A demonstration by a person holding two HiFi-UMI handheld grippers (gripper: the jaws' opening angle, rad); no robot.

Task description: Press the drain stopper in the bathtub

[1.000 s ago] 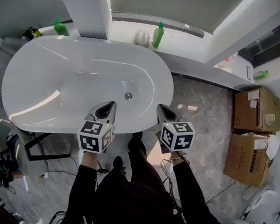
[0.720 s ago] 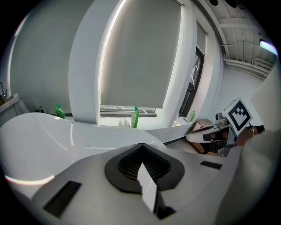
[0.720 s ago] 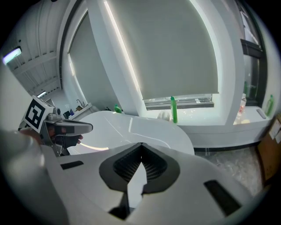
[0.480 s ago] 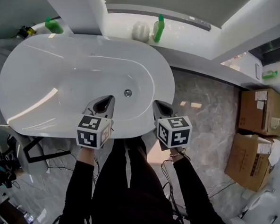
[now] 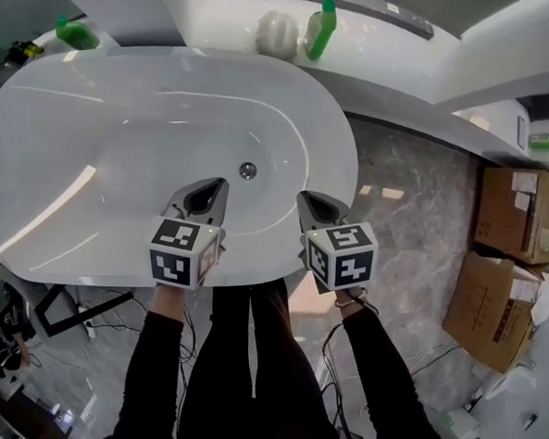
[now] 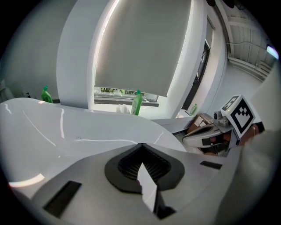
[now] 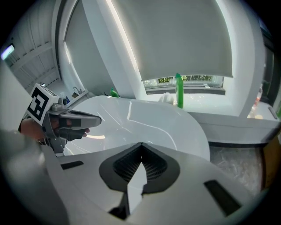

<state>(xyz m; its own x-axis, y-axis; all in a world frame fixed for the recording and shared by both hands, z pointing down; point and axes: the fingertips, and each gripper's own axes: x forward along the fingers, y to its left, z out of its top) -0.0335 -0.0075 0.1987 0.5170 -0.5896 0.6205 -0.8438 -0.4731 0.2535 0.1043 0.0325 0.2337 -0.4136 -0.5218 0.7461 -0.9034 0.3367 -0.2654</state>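
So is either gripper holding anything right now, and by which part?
Nothing is held: the left gripper and the right gripper both have jaws together with nothing between them. The round metal drain stopper in the white oval bathtub lies untouched.

The grey stone floor (image 5: 405,238) under me carries the white bathtub (image 5: 333,145), two cardboard boxes (image 5: 520,210) side by side at my right, and loose cables (image 5: 109,321) at my left. Behind the tub, the white ledge (image 5: 385,54) holds a green bottle (image 5: 320,27) just beside a white rounded thing (image 5: 275,33).
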